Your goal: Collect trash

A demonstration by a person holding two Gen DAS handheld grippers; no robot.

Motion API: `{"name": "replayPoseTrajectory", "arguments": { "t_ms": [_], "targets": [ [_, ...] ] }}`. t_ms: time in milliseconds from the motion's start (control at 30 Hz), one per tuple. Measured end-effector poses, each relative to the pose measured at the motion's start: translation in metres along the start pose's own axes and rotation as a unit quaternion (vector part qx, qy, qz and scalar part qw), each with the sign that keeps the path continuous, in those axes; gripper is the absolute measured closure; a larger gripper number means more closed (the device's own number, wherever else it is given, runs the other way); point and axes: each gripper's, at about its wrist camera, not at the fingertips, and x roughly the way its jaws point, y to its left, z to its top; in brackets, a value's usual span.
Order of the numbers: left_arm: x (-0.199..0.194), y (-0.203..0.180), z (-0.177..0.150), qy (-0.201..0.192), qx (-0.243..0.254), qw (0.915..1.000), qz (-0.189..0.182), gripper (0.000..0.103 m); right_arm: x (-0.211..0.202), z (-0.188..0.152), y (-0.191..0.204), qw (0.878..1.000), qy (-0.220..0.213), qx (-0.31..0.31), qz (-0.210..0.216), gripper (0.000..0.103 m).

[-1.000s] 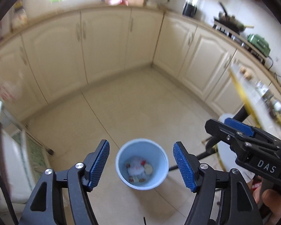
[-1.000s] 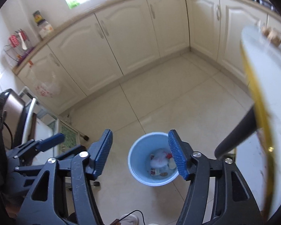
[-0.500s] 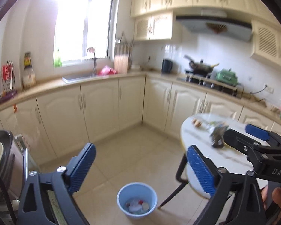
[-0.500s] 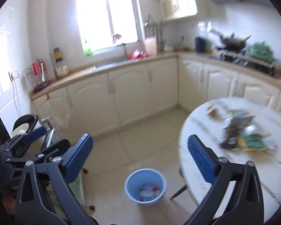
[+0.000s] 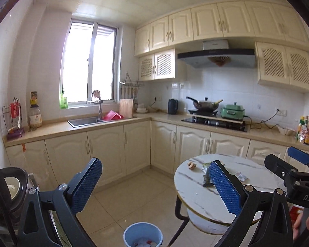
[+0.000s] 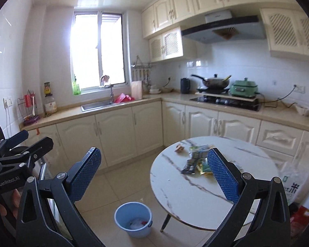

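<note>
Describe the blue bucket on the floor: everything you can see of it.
The blue bucket is a round, light blue, plastic-looking pail standing upright on the tiled floor, just beside the round marble-look table, near one of its dark legs. It is open-topped, with a little trash at the bottom: something white and something red. Nothing grips it.

Round white marble table (image 6: 187,189) w/ gold rim, a few snack wrappers (image 6: 197,162) & a small brown bit (image 6: 179,148) on top, blue bin (image 6: 133,221) on tile floor (image 6: 125,183) beside it

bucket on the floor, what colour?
Light blue bucket, trash inside; clearest in the right wrist view.
</note>
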Motion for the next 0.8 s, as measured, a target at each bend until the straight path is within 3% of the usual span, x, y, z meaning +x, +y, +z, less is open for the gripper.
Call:
{"name": "replayPoseTrajectory", "arguments": {
  "t_ms": [333,800],
  "targets": [
    [-0.073,-0.026,-0.036,-0.040,0.011,0.9991,-0.002,0.001,-0.056,0.012,-0.016,0.998,-0.044,0.004,-0.033,0.000],
    [-0.043,-0.026,-0.027,-0.024,0.013,0.9995,-0.016,0.001,-0.054,0.012,-0.022,0.998,-0.043,0.006,-0.048,0.000]
  ]
}}
